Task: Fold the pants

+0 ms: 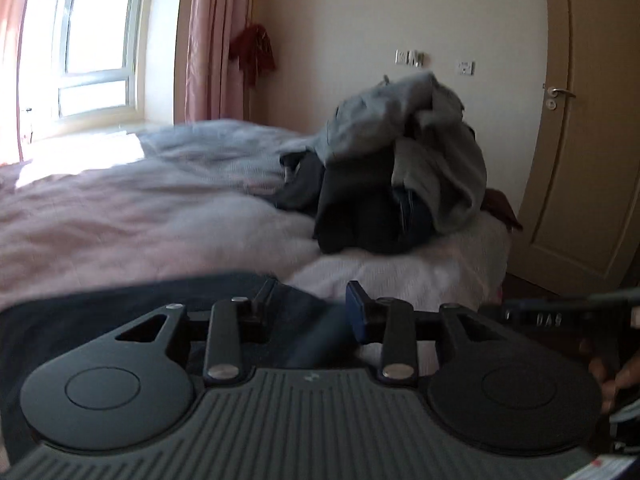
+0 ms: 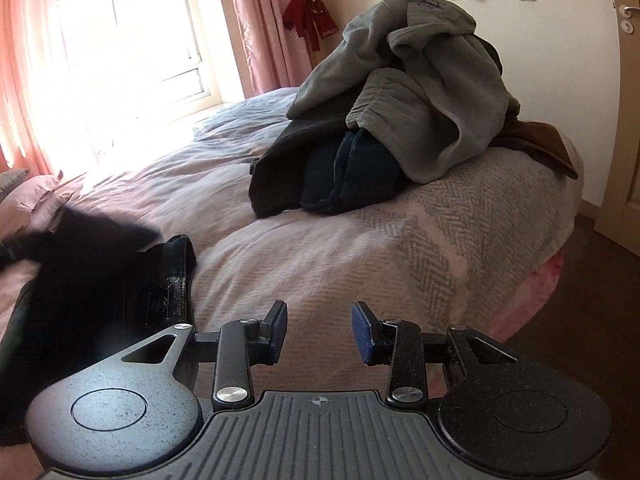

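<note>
Dark pants (image 2: 92, 300) lie on the bed at the left of the right wrist view, waistband with a leather patch facing me. In the left wrist view the same dark pants (image 1: 140, 312) spread right under my left gripper (image 1: 310, 304), which is open just above the fabric with nothing between its fingers. My right gripper (image 2: 319, 328) stands open over bare bedspread, to the right of the waistband. A blurred dark shape (image 2: 80, 236) moves above the pants at the left.
A pile of clothes (image 2: 400, 100), grey sweatpants over dark jeans, sits on the bed's far corner (image 1: 400, 160). The pink bedspread (image 2: 360, 248) lies between it and me. A door (image 1: 580, 120) and dark floor (image 2: 600, 300) are at the right, a window (image 1: 80, 40) at the left.
</note>
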`<move>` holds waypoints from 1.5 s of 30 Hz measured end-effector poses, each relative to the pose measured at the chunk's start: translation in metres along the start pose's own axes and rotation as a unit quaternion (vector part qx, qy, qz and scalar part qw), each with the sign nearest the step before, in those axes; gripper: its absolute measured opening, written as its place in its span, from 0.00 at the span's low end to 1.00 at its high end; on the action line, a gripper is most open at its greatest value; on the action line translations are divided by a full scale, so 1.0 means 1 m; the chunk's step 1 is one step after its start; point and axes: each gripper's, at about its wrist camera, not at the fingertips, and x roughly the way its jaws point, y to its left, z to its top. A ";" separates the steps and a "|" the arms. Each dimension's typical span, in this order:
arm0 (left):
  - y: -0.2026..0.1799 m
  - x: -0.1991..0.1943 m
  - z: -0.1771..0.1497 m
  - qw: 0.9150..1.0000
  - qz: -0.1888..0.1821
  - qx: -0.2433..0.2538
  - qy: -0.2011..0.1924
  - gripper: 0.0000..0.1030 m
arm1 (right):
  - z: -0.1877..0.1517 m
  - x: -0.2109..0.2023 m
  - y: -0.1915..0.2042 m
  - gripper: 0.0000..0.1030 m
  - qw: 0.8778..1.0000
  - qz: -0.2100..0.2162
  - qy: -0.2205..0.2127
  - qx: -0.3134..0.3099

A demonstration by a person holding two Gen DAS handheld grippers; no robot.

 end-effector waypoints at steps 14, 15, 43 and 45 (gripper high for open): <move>0.175 -0.097 -0.052 0.966 0.160 -0.195 0.045 0.31 | 0.004 0.084 0.035 0.32 0.961 0.229 0.114 0.107; 0.177 -0.100 -0.057 0.965 0.160 -0.201 0.047 0.31 | 0.003 0.086 0.040 0.26 0.961 0.229 0.120 0.101; 0.271 -0.026 -0.017 0.959 0.131 -0.243 0.065 0.31 | 0.077 0.188 0.097 0.47 0.960 0.262 0.096 0.014; 0.274 -0.017 -0.017 0.959 0.131 -0.242 0.071 0.31 | 0.076 0.207 0.098 0.45 0.960 0.255 0.115 0.010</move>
